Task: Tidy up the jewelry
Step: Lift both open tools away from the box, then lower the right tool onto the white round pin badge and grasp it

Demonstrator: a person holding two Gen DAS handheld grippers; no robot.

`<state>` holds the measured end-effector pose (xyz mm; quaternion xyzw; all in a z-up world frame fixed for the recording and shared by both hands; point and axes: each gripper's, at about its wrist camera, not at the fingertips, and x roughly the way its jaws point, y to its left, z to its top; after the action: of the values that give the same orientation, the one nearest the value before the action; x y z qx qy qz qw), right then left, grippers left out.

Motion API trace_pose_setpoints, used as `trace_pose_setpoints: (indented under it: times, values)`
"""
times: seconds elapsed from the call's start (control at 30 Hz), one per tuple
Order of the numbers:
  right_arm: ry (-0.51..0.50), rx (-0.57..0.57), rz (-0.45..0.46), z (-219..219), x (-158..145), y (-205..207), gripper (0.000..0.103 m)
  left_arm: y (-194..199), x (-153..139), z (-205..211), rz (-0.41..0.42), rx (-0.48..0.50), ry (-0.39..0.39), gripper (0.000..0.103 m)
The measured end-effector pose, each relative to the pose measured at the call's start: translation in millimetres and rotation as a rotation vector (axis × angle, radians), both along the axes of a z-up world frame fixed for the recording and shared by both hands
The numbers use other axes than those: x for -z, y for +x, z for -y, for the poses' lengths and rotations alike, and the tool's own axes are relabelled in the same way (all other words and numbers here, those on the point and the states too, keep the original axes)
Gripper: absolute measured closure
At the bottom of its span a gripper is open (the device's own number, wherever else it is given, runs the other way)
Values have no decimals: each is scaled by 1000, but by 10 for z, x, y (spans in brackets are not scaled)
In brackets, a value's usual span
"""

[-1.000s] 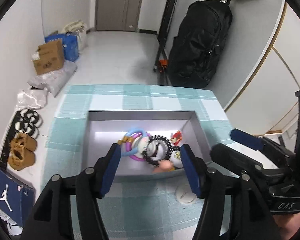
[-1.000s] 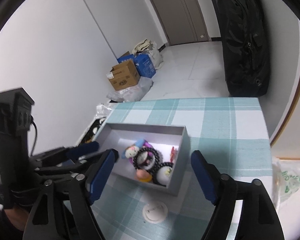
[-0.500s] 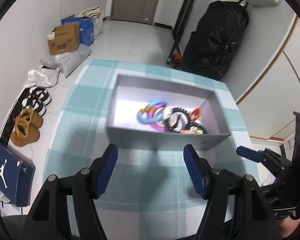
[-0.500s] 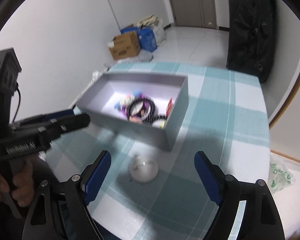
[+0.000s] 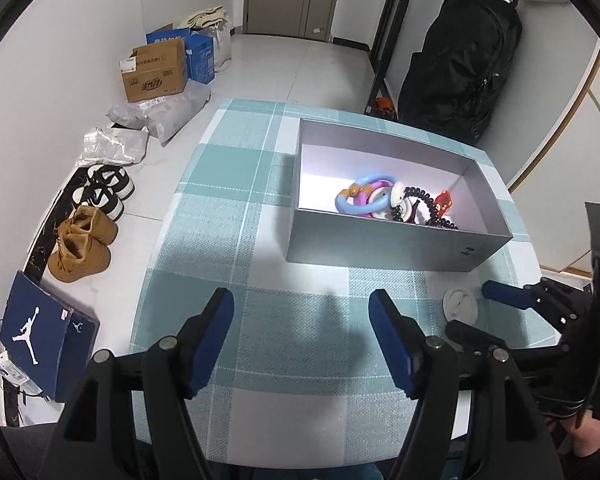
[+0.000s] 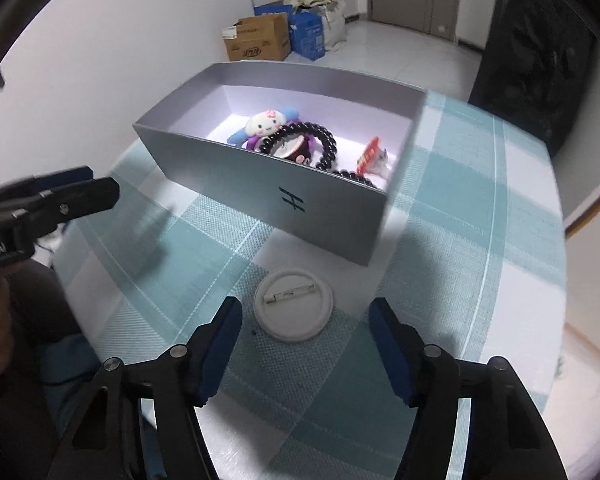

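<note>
A grey open box (image 5: 380, 244) (image 6: 260, 184) stands on the teal checked tablecloth and holds a blue and purple ring (image 5: 360, 196), a black bead bracelet (image 6: 320, 136), a plush charm (image 6: 262, 124) and a red piece (image 6: 370, 154). A white round pin badge (image 6: 293, 309) (image 5: 460, 306) lies face down on the cloth in front of the box. My right gripper (image 6: 304, 316) is open, its fingers on either side of the badge, just short of it. My left gripper (image 5: 302, 308) is open and empty above the cloth, well short of the box.
The table (image 5: 204, 208) drops off on the left to a floor with shoes (image 5: 104, 190), a blue shoebox (image 5: 44, 338) and cardboard boxes (image 5: 154, 72). A black bag (image 5: 460, 64) leans on the wall behind the table.
Both grippers have drawn back from the box toward the near side. My right gripper has come down close to the white badge, which now lies between its fingers.
</note>
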<state>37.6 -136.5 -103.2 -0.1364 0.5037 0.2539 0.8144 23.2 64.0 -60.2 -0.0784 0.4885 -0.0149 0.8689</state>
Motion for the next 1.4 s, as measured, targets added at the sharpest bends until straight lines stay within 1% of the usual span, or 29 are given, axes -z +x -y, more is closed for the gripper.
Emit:
trace_pose_setpoints:
  times: [0.1,0.13,0.17,0.2,0.33,0.5,0.63,0.7,0.87,0.97,1.1,1.17,1.3,1.4]
  values:
    - [-22,-7,15,-66,11,-6,39,0,-19,-19,1,-7,-10,37]
    - [-46,-12,29,-95,17,-18,42,-4,-19,-28,2,-9,-13,37]
    - [-60,-19,39,-120,17,-31,48,-6,-23,-29,2,-10,-16,37]
    - [-51,-31,38,-130,9,-48,53,-5,-29,-25,4,-11,-18,37]
    - [-47,-43,43,-144,18,-88,61,-8,-24,4,8,-7,4,37]
    - [-38,-34,39,-130,25,-82,61,-6,-37,16,12,-5,2,37]
    - [24,-22,28,-94,-80,-73,61,-4,-73,27,33,-12,22,37]
    - [64,-17,22,-66,-137,-63,61,-2,-80,34,39,-10,23,37]
    - [125,-16,27,-41,-238,-32,61,9,-111,76,60,7,23,37]
    - [201,-5,-9,-3,-288,11,61,18,-133,116,70,21,36,37]
    - [299,17,-32,77,-413,52,61,35,-164,134,80,35,15,37]
    - [330,21,-26,119,-480,29,61,45,-190,141,90,44,-3,37]
    - [360,21,7,145,-612,-35,61,64,-247,178,122,46,7,37]
    - [385,28,22,156,-681,-27,61,90,-276,195,139,41,-3,37]
